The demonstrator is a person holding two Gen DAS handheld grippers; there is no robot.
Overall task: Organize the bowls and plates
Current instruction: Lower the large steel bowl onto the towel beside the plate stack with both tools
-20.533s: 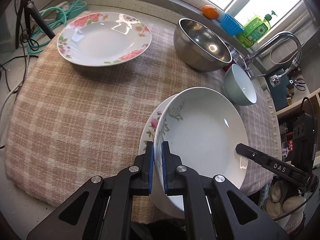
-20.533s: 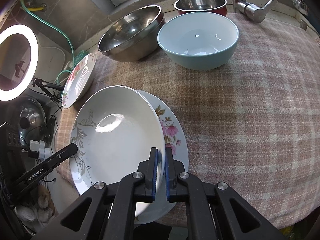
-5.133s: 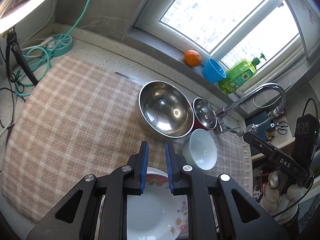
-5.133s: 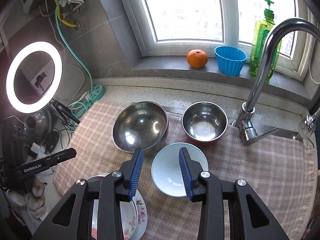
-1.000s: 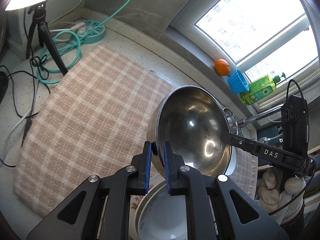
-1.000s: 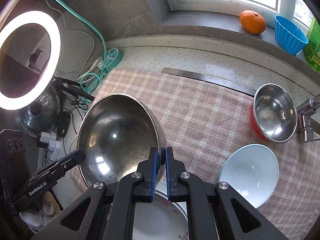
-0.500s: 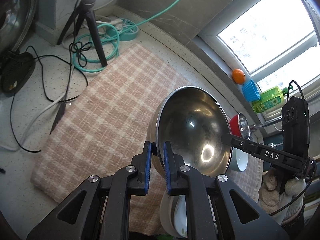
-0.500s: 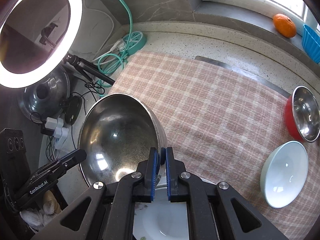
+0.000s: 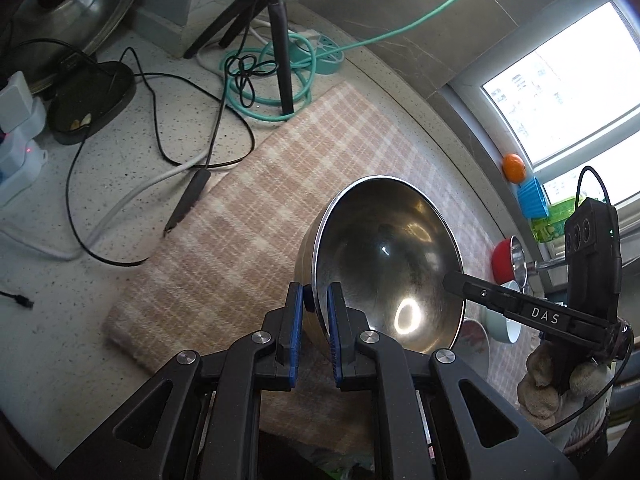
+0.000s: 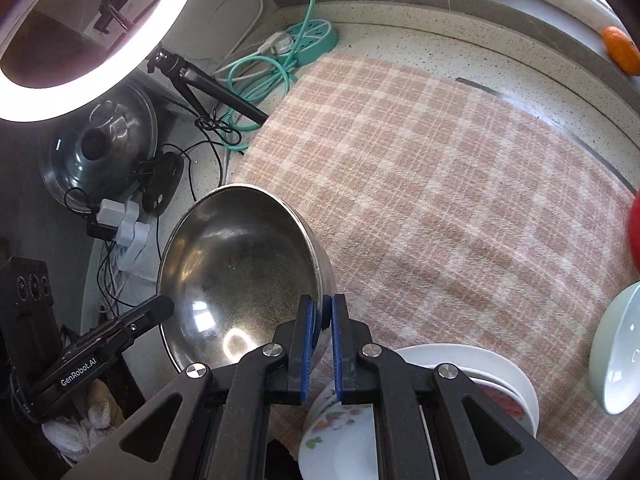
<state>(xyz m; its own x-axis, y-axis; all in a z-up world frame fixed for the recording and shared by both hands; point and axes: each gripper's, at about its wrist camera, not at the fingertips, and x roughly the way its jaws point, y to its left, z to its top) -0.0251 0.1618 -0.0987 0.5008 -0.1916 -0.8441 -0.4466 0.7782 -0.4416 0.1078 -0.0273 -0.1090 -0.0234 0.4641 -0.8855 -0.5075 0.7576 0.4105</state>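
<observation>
Both grippers hold one large steel bowl [image 9: 384,264] by opposite sides of its rim, in the air above the left part of the checked cloth [image 9: 256,224]. My left gripper [image 9: 314,320] is shut on the near rim. My right gripper [image 10: 320,328] is shut on the other side of the same bowl [image 10: 236,276]. A stack of white flowered plates [image 10: 460,364] lies under the right gripper at the cloth's front edge. A pale green bowl [image 10: 616,352] and a small red steel bowl [image 9: 506,258] stand to the right.
A ring light [image 10: 80,36] on a tripod [image 9: 276,36], a teal power strip [image 10: 308,40] with coiled cable, black cords [image 9: 160,128] and a steel lid [image 10: 96,140] crowd the counter left of the cloth. An orange [image 9: 514,167], a blue cup [image 9: 532,202] and a green bottle [image 9: 552,224] are by the window.
Both grippers have carried the steel bowl further left, toward the cloth's left end. The plate stack and the other bowls have slid to the right in view.
</observation>
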